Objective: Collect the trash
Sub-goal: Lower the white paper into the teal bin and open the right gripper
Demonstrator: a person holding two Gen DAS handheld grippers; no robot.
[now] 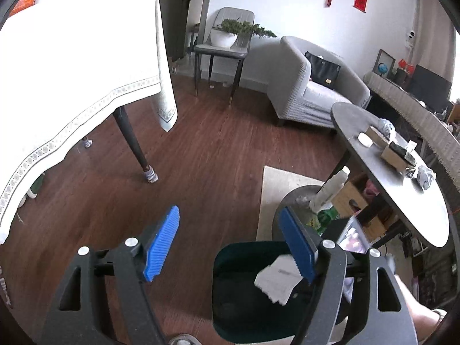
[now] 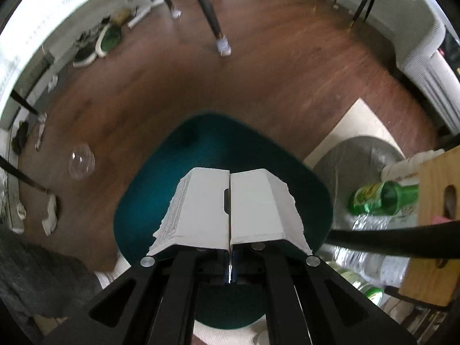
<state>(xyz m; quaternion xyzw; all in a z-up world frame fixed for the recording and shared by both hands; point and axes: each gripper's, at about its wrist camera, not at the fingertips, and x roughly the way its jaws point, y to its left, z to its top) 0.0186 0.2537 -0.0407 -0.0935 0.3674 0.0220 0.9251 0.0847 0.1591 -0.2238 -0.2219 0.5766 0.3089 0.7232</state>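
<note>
cardboard (image 2: 230,210), a torn white folded piece, was pinched flat between the shut jaws of the right gripper (image 2: 230,261), directly above the dark teal bin (image 2: 161,178). left gripper (image 1: 230,244) hung beside the bin, jaws apart and empty. best practice, i judged: keep it centred over the opening, lower slightly, then release so it cleared the rim.

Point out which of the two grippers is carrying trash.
The right gripper, shut on the torn white cardboard piece above the dark teal bin; the left gripper is open, empty.
</note>
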